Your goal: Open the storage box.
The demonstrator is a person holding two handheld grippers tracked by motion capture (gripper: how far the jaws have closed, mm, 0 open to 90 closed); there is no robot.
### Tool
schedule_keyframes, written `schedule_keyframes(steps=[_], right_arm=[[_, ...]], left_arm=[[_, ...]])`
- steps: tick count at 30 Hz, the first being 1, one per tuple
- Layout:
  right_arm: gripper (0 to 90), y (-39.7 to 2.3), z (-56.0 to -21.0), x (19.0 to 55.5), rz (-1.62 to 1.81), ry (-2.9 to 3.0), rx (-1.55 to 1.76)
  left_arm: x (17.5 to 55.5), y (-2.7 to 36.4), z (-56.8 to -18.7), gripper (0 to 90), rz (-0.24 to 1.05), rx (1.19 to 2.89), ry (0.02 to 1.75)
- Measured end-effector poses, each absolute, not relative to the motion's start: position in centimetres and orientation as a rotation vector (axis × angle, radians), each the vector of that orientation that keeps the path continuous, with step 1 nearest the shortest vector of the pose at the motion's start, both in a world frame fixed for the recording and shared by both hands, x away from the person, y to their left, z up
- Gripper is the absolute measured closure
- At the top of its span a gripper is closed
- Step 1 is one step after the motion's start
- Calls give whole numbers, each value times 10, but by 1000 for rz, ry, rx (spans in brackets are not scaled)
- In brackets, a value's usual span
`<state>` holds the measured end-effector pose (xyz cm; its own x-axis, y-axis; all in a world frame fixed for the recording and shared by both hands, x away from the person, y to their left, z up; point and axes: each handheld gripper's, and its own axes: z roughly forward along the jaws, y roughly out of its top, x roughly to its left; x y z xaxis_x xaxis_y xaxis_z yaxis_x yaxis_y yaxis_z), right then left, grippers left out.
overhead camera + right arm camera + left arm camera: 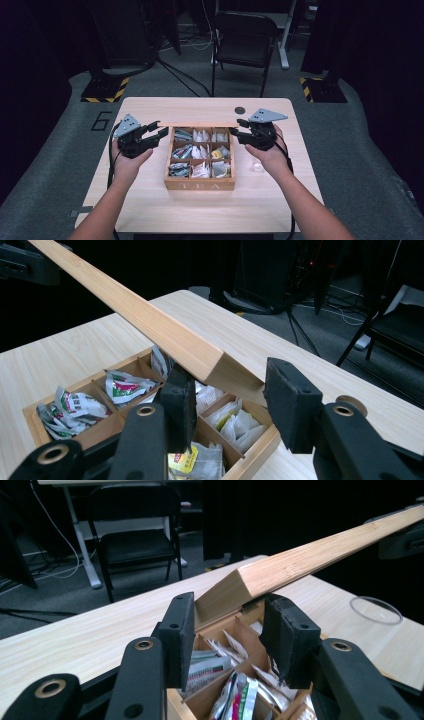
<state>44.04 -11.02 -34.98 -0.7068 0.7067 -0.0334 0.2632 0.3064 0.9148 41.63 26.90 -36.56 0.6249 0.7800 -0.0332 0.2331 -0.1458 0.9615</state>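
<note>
A wooden tea box [200,185] sits mid-table, its compartments full of tea bags [200,152]. Its hinged lid [200,123] stands raised along the back edge. My left gripper [161,127] holds the lid's left end. In the left gripper view the lid [300,560] runs away from the jaws [227,625], with its corner pinched between the pads. My right gripper [236,127] is at the lid's right end. In the right gripper view the lid's corner [150,315] sits between the pads of my right gripper [227,390], which close on it.
A small clear round object [257,167] lies on the table [150,210] to the right of the box. A dark round spot [240,110] marks the tabletop behind it. A black chair [245,40] stands beyond the far edge.
</note>
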Motion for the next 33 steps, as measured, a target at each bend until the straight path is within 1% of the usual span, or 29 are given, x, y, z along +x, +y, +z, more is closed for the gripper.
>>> schedule_keyframes(steps=[16,33], right_arm=[[562,-110,-342,453,1407,2131,884],[570,-110,-332,468,1420,2123,914]], left_arm=[[427,268,-365,565,614,1631,824],[449,265,-362,570,632,1592,842]])
